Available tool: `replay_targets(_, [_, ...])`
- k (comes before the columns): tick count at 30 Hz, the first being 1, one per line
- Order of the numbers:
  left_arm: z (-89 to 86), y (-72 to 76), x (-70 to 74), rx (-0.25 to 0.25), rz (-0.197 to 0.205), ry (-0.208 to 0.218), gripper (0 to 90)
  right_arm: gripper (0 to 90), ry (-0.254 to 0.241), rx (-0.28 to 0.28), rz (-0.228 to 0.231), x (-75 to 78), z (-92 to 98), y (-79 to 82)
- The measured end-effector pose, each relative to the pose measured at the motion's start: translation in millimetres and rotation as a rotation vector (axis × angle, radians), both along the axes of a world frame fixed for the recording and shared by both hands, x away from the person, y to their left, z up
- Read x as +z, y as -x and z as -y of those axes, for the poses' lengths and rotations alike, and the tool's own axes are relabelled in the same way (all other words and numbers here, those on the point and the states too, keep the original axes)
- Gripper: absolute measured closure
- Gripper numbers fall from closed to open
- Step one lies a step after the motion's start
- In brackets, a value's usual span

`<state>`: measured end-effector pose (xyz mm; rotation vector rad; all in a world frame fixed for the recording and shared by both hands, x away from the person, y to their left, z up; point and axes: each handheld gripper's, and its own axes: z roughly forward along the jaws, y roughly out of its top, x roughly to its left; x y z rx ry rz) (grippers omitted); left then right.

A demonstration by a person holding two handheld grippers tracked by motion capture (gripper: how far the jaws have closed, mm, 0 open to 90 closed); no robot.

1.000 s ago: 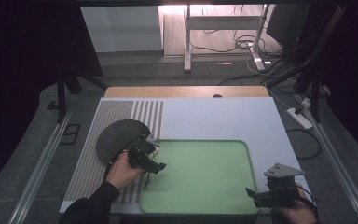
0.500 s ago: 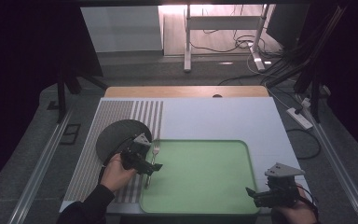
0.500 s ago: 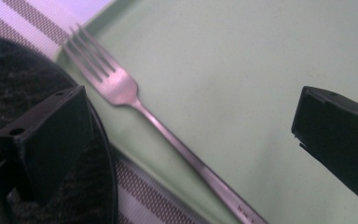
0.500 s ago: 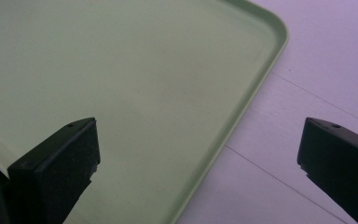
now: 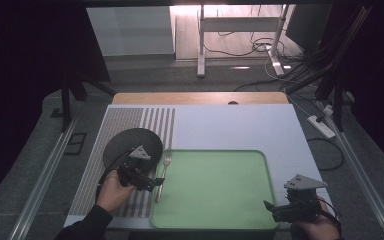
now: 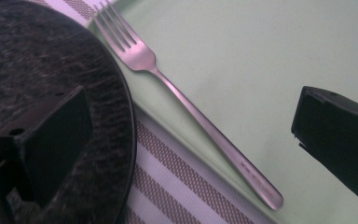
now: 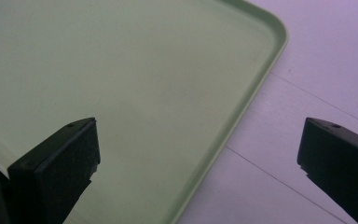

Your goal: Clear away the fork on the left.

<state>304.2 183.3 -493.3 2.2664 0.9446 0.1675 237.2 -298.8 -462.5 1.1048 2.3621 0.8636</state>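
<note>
We hold the left gripper [image 5: 152, 182] over the left edge of the green tray [image 5: 215, 220], jaws spread apart with nothing between them. The fork [image 5: 162, 172] lies along that edge, tines at 12 o'clock, handle at 6 o'clock, just beside the dark round plate [image 5: 130, 142] at its 10 o'clock. In the left gripper view the fork [image 6: 186, 102] sits between the two jaws, its handle apparently resting on the tray rim [image 6: 177, 140] beside the striped mat [image 6: 177, 186].

To take the fork well, we would:
1. Centre the jaws on the handle, away from the tines.
2. Lower squarely, keeping the one jaw off the plate [image 6: 51, 93].
3. Close firmly, as the thin, smooth handle may slip or pivot.

The right gripper [image 5: 285, 210] waits with jaws wide apart at the tray's 4 o'clock corner [image 7: 261, 84].

A faint stamp marks the fork handle; we cannot read it.
</note>
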Motion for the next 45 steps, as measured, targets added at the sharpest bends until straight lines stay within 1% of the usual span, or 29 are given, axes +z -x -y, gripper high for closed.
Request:
replay_targets(4, [-8.7, 7.8, 0.5, 0.021, -0.004, 0.011, 0.0, 0.0, 0.001, 0.001, 0.000, 0.0, -0.1, 0.1])
replay_targets(8, [-16.9, 15.9, 1.2, 0.048, 0.002, -0.001, 0.0, 0.0, 0.001, 0.000, 0.000, 0.0, -0.1, 0.0])
replay_targets(18, [-42.4, 33.4, -0.5, 0.115, -0.014, 0.044, 0.0, 0.0, 0.001, -0.003, 0.001, 0.1, 0.3, -0.3])
replay_targets(20, [-47.7, 37.6, -0.9, 0.128, -0.014, 0.047, 0.0, 0.0, 0.001, -0.005, 0.001, 0.2, 0.4, -0.2])
replay_targets(25, [-61.3, 49.3, -1.0, 0.169, -0.011, 0.073, 0.0, 0.0, -0.001, -0.009, 0.000, 0.2, 0.3, -0.1])
replay_targets(30, [-72.9, 60.1, -1.9, 0.203, -0.007, 0.073, 0.0, 0.0, 0.000, -0.011, 0.000, 0.2, 0.3, -0.1])
replay_targets(32, [-76.3, 63.6, -0.6, 0.218, 0.004, 0.087, 0.0, 0.0, -0.003, -0.011, 0.001, 0.1, 0.3, -0.2])
replay_targets(35, [-79.5, 67.9, 1.0, 0.235, 0.016, 0.083, 0.0, 0.0, -0.003, -0.014, 0.000, 0.0, 0.4, -0.3])
replay_targets(39, [-80.7, 73.4, 2.7, 0.248, 0.029, 0.050, 0.0, 0.0, -0.003, -0.016, 0.001, 0.2, 0.6, -0.1])
replay_targets(41, [-81.6, 75.7, 3.3, 0.255, 0.031, 0.041, 0.0, 0.0, -0.003, -0.017, 0.001, 0.2, 0.7, 0.0])
replay_targets(43, [-83.8, 78.3, 4.0, 0.261, 0.035, 0.043, 0.0, 0.0, -0.005, -0.018, 0.001, 0.3, 0.9, 0.0])
replay_targets(45, [-86.6, 80.9, 4.4, 0.267, 0.037, 0.053, 0.0, 0.0, -0.006, -0.019, 0.001, 0.4, 0.9, 0.0])
